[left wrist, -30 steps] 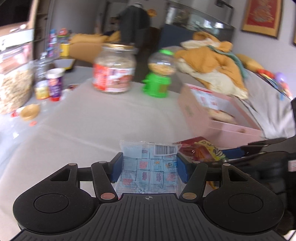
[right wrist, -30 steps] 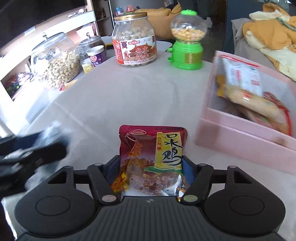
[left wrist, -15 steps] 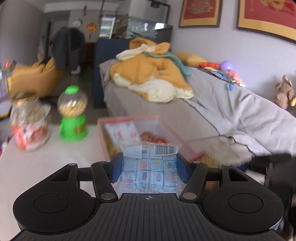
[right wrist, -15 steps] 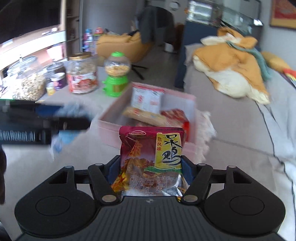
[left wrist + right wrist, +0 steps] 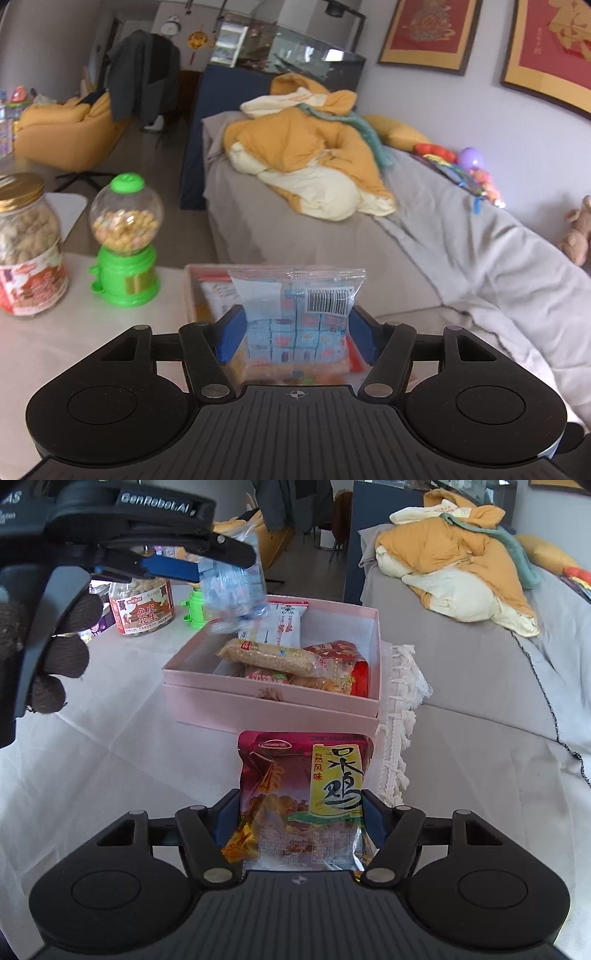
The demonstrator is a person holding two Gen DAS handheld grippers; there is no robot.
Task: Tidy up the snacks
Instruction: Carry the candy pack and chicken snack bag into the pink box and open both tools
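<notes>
1. At 10 o'clock in the right wrist view: left gripper, carried in a dark-gloved hand, jaws pinching a clear blue candy packet above the far-left corner of the pink box.
2. Seen from the left wrist view: same candy packet clamped between blue pads, box rim just visible behind it at 12 o'clock.
3. At center, on the white-clothed table: pink box open, already partly filled with wrapped snacks.
4. At 6 o'clock in the right wrist view: right gripper, jaws pinching a maroon-and-yellow snack pouch, just short of the box's near wall.
5. Step in hand, as judged: carrying both packets to the box.
6. Next move likely calls for lowering the candy packet into free space inside, spreading the jaws, then bringing the pouch forward over the near wall.
</notes>
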